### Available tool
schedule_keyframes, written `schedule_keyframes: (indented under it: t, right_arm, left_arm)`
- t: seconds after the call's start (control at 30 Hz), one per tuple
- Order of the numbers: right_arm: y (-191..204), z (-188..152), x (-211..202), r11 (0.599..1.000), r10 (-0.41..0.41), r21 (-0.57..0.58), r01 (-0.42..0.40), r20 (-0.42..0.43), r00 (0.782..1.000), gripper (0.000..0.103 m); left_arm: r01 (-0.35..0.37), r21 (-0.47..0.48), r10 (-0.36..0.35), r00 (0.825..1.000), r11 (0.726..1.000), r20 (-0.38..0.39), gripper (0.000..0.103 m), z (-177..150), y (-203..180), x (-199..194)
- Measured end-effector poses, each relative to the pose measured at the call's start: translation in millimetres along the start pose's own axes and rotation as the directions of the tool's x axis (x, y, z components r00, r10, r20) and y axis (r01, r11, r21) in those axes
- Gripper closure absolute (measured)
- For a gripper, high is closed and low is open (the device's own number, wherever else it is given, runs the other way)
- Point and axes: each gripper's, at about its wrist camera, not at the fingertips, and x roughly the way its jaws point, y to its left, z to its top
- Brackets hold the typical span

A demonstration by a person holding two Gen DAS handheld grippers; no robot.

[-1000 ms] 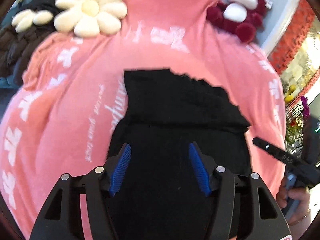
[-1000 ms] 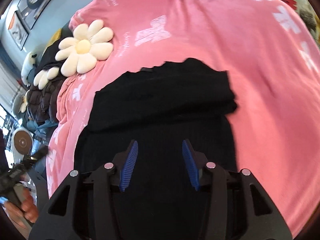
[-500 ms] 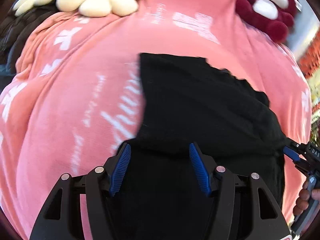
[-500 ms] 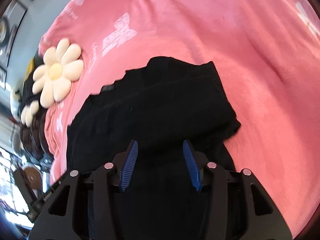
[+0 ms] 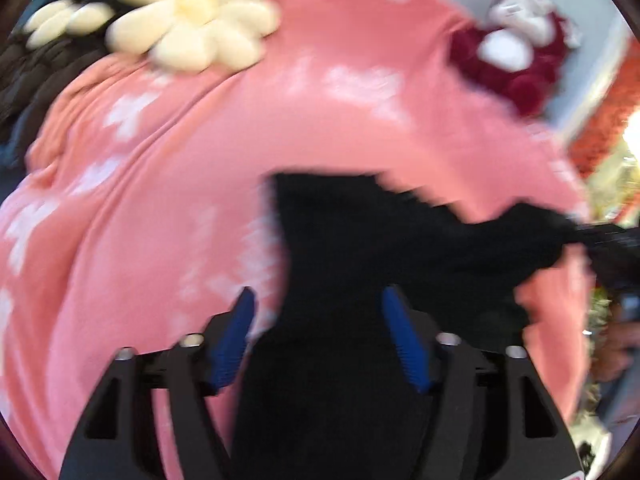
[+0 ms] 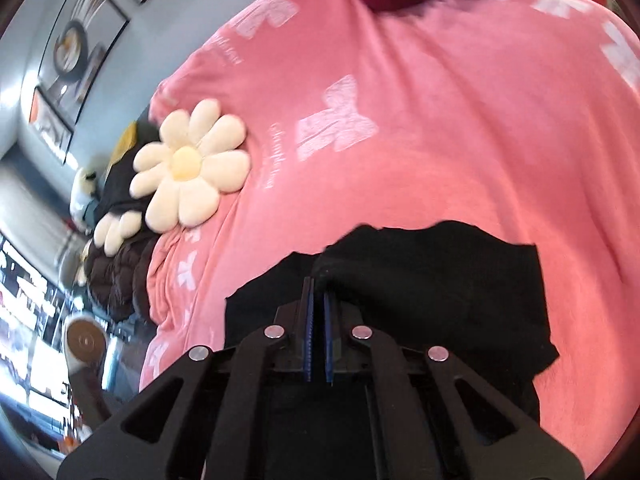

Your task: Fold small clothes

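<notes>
Left wrist view, blurred by motion: the left gripper [image 5: 316, 332] stands with its blue pads [image 5: 234, 336] wide apart, and its jaws have just been opening further. The black garment [image 5: 360, 248] lies on the pink blanket [image 5: 160, 200] and runs between the pads, but neither pad presses on it; the left pad sits over pink cloth just beside the garment's edge. The garment's right corner is drawn out toward the right gripper [image 5: 608, 236], a dark smear at the frame's right edge, with a hand [image 5: 616, 344] below it. At the top left lies a cream flower cushion [image 5: 196, 12], at the top right a red and white plush toy [image 5: 516, 52].

Right wrist view: the right gripper [image 6: 318, 292] has just closed and is clenched on a bunched fold of the black garment [image 6: 440, 280], which rises to the fingertips. The rest of the garment spreads flat on the pink blanket [image 6: 440, 140], to the right and below the gripper. The flower cushion [image 6: 188, 168] rests at the blanket's left edge, beside a dark brown quilted item [image 6: 116, 276]. Framed pictures [image 6: 76, 48] hang on the wall at the upper left.
</notes>
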Motion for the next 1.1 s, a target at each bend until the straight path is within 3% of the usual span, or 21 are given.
schedule_keyframes:
  t: [0.1, 0.13, 0.23, 0.3, 0.4, 0.43, 0.47, 0.5, 0.53, 0.57, 0.7, 0.8, 0.97, 1.03, 1.1]
  right_arm:
    - [13, 5, 0, 0.998, -0.007, -0.063, 0.006, -0.023, 1.0, 0.1]
    - [17, 6, 0, 0.995, -0.021, -0.096, 0.018, -0.029, 0.999, 0.1]
    - [22, 10, 1, 0.991, -0.03, -0.132, 0.024, -0.043, 0.999, 0.1]
    - [21, 11, 1, 0.988, -0.038, -0.149, 0.03, -0.052, 0.998, 0.1]
    - [17, 12, 6, 0.985, -0.035, -0.17, 0.02, -0.084, 0.996, 0.1]
    - [17, 12, 7, 0.984, -0.037, -0.179, 0.021, -0.087, 0.995, 0.1]
    - [15, 13, 6, 0.983, -0.037, -0.183, 0.02, -0.089, 0.995, 0.1]
    - [12, 13, 5, 0.983, -0.038, -0.184, 0.021, -0.09, 0.995, 0.099]
    - [10, 12, 2, 0.982, -0.044, -0.184, 0.028, -0.081, 0.996, 0.098]
    - [8, 11, -2, 0.983, -0.046, -0.182, 0.032, -0.069, 0.997, 0.098]
    - [1, -12, -25, 0.958, -0.113, -0.263, 0.111, 0.006, 0.994, 0.092]
    - [11, -43, -7, 0.92, -0.165, -0.365, 0.14, -0.036, 0.986, 0.079]
    - [69, -106, 66, 0.832, -0.176, -0.552, 0.058, -0.162, 0.971, 0.061]
    - [91, -123, 91, 0.79, -0.183, -0.612, 0.033, -0.184, 0.966, 0.048]
    - [106, -139, 117, 0.738, -0.225, -0.674, 0.039, -0.192, 0.955, 0.048]
  left_arm:
    - [0.103, 0.121, -0.105, 0.994, 0.987, 0.016, 0.016, 16, -57, -1]
    - [0.12, 0.169, -0.123, 0.992, 0.978, 0.007, 0.016, 18, -78, 6]
    - [0.101, 0.285, -0.1, 0.995, 0.953, -0.017, 0.016, 15, -129, 34]
    - [0.102, 0.31, -0.093, 0.995, 0.945, -0.042, 0.016, 11, -148, 52]
    - [0.075, 0.355, -0.074, 0.997, 0.932, -0.018, 0.016, 10, -168, 70]
    - [0.078, 0.365, -0.079, 0.997, 0.928, -0.012, 0.024, 11, -172, 76]
    - [0.08, 0.365, -0.083, 0.997, 0.928, -0.006, 0.049, 13, -174, 81]
    - [0.101, 0.351, -0.099, 0.995, 0.931, -0.025, 0.066, 19, -174, 89]
    - [0.132, 0.316, -0.119, 0.991, 0.94, -0.058, 0.095, 26, -170, 95]
    - [0.147, 0.278, -0.133, 0.989, 0.949, -0.069, 0.1, 33, -161, 97]
    - [0.164, 0.026, -0.166, 0.98, 0.986, 0.111, 0.1, 86, -97, 52]
    - [0.151, -0.093, -0.126, 0.966, 0.984, 0.227, 0.1, 114, -42, 7]
    - [0.076, -0.14, -0.03, 0.953, 0.987, 0.302, 0.1, 125, 17, -43]
    - [0.05, -0.152, -0.001, 0.952, 0.987, 0.307, 0.1, 121, 34, -54]
    - [0.046, -0.151, 0.0, 0.956, 0.987, 0.294, 0.1, 116, 44, -57]
